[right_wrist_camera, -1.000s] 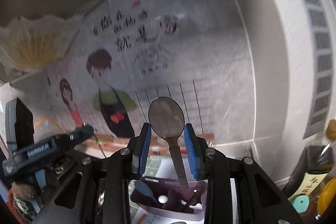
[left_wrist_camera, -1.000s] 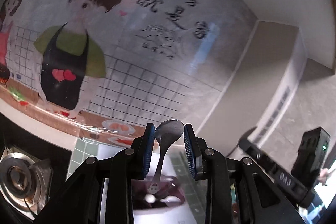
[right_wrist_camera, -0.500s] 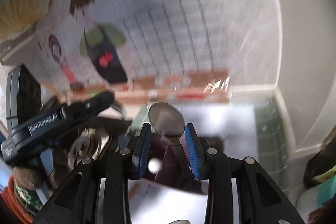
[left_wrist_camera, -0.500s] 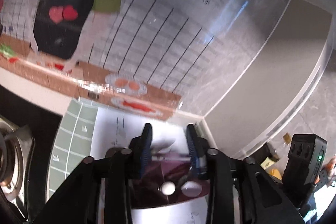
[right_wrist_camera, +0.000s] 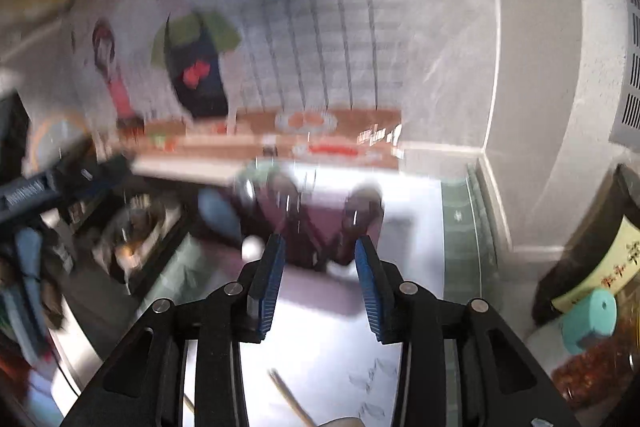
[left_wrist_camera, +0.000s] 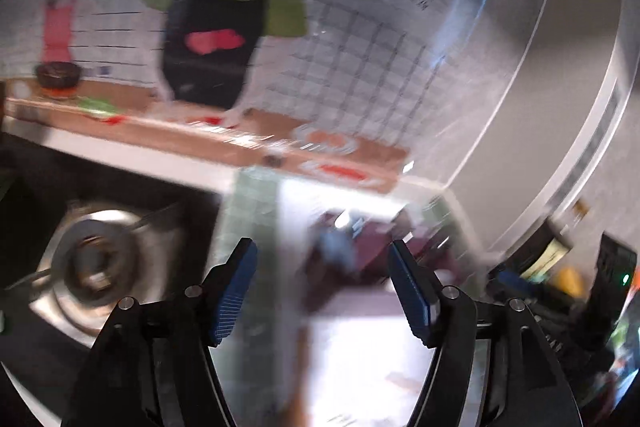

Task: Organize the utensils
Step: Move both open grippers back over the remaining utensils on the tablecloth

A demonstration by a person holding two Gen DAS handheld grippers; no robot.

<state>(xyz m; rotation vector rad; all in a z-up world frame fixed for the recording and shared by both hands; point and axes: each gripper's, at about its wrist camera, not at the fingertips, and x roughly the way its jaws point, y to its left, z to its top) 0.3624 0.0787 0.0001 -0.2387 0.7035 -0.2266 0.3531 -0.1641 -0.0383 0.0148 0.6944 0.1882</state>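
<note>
Left claw (left_wrist_camera: pixel 322 285): jaws wide apart and opening; nothing between the blue pads (left_wrist_camera: pixel 235 293). Just beyond the tips, blurred, sits the dark purple utensil holder (left_wrist_camera: pixel 374 247) on the white mat (left_wrist_camera: pixel 360 347) that covers the counter (left_wrist_camera: pixel 248 211). Blue and pale shapes show inside the holder; too smeared to name each utensil.

Right claw (right_wrist_camera: pixel 320 285): jaws apart and opening, pads (right_wrist_camera: pixel 272 285) clear of everything, nothing gripped. The same holder (right_wrist_camera: pixel 316 223) lies directly past the tips, on the mat (right_wrist_camera: pixel 332 347). A blue spoon-like bowl (right_wrist_camera: pixel 218 213) juts from its left side and a small white ball end (right_wrist_camera: pixel 253 247) sits near its front edge; other contents cannot be told apart. A thin wooden stick (right_wrist_camera: pixel 292 401) lies on the mat below the claw, near the bottom edge.

Surroundings, left wrist view: gas burner (left_wrist_camera: pixel 96 267) to the left of the mat; cartoon wall sticker (left_wrist_camera: pixel 224 27) of a figure in a green shirt and black apron behind the counter. Right wrist view: the other claw's black body (right_wrist_camera: pixel 44 187) at far left; bottle with a yellow label (right_wrist_camera: pixel 600 267) and a teal cap (right_wrist_camera: pixel 590 319) at far right.
</note>
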